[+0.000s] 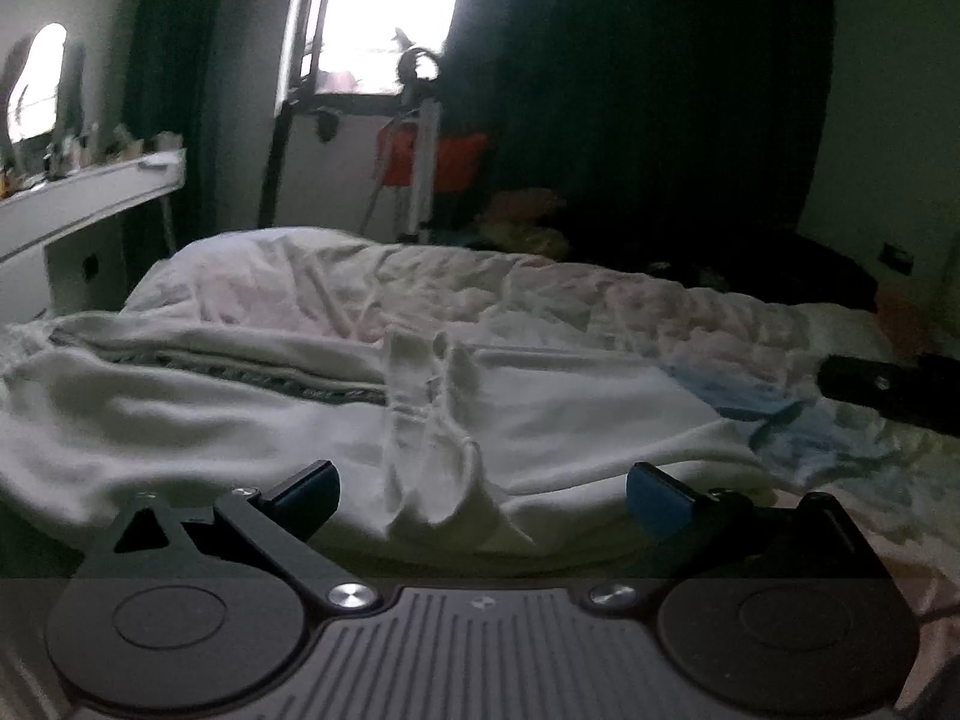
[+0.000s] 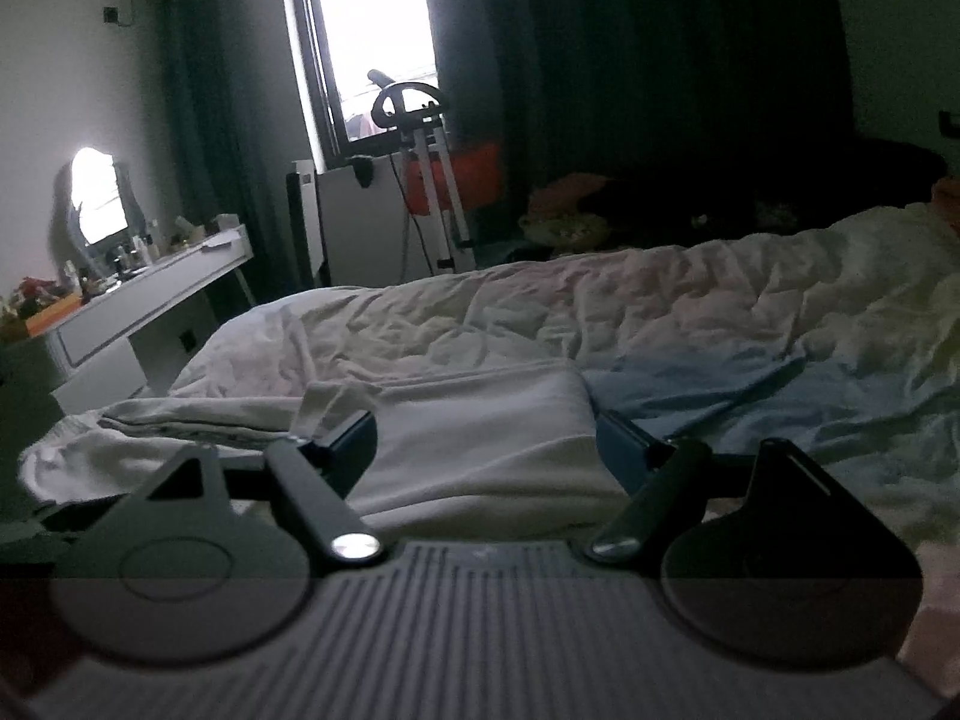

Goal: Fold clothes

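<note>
While daylight from a tall window [image 2: 372, 42] barely reaches the room, the left gripper [image 1: 483, 489] hangs with jaws spread wide over a white, soft cotton garment [image 1: 240, 408] lying on a rumpled pale bedsheet [image 1: 480, 288]; nothing sits between its blue pads [image 1: 651, 495] but a raised pucker of cloth. The right gripper [image 2: 486, 441], also parted and holding nothing, faces the garment's folded, rounded end [image 2: 480, 408], a light blue cloth [image 2: 720, 402] lying just beside it. The fabric looks light, limp and likely to sag, so a pinch at a hem or corner should serve better than mid-panel. The garment's striped edge [image 1: 252, 369] lies toward the far left. Beyond it the bed offers open sheet for spreading. A white dressing table with a mirror [image 2: 156, 288] stands well apart at left, dark curtains [image 2: 630, 60] behind.
</note>
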Tool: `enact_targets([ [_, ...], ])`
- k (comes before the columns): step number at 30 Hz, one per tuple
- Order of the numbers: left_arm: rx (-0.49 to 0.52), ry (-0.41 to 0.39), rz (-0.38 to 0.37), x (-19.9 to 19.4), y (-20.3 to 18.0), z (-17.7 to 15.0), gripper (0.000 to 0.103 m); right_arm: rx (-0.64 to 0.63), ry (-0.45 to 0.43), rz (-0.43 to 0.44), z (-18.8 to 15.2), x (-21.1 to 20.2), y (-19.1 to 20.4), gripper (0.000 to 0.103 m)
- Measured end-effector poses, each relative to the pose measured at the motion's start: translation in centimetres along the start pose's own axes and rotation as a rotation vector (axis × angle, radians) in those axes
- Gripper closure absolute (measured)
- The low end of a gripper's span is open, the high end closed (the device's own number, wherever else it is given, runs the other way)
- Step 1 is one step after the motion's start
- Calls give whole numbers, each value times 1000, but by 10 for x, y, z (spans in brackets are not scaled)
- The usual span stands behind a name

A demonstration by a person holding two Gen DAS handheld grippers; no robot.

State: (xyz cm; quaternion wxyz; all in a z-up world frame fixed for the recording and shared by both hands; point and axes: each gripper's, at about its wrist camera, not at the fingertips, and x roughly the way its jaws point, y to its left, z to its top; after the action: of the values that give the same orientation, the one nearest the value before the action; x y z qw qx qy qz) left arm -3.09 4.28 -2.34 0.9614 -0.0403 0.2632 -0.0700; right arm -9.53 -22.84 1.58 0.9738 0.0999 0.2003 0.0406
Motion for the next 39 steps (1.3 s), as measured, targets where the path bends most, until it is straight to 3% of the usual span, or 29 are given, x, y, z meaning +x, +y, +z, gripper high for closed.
enact_targets([
  [4,-45,17,24,-2,9,4,0,10,9,11,-2,0,-3,21],
  [11,-212,41,-11,-10,52,17,0,19,15,35,-4,-3,-3,21],
  [14,-289,66,0,-22,83,38,0,27,20,39,-6,-4,-5,21],
  [18,-364,67,75,-50,144,71,0,35,26,32,-8,-2,-8,21],
  [21,-458,78,113,-66,196,78,0,42,40,31,-8,3,-9,21],
  [25,-666,144,181,-71,258,51,0,52,54,34,-10,5,-9,21],
  [31,-961,202,199,-50,332,-14,3,61,63,27,-11,6,-9,21],
  [36,-1044,107,142,-34,362,-36,7,35,90,-8,-16,14,-4,21],
  [39,-1011,47,187,-24,371,-32,14,29,102,-11,-18,17,0,21],
])
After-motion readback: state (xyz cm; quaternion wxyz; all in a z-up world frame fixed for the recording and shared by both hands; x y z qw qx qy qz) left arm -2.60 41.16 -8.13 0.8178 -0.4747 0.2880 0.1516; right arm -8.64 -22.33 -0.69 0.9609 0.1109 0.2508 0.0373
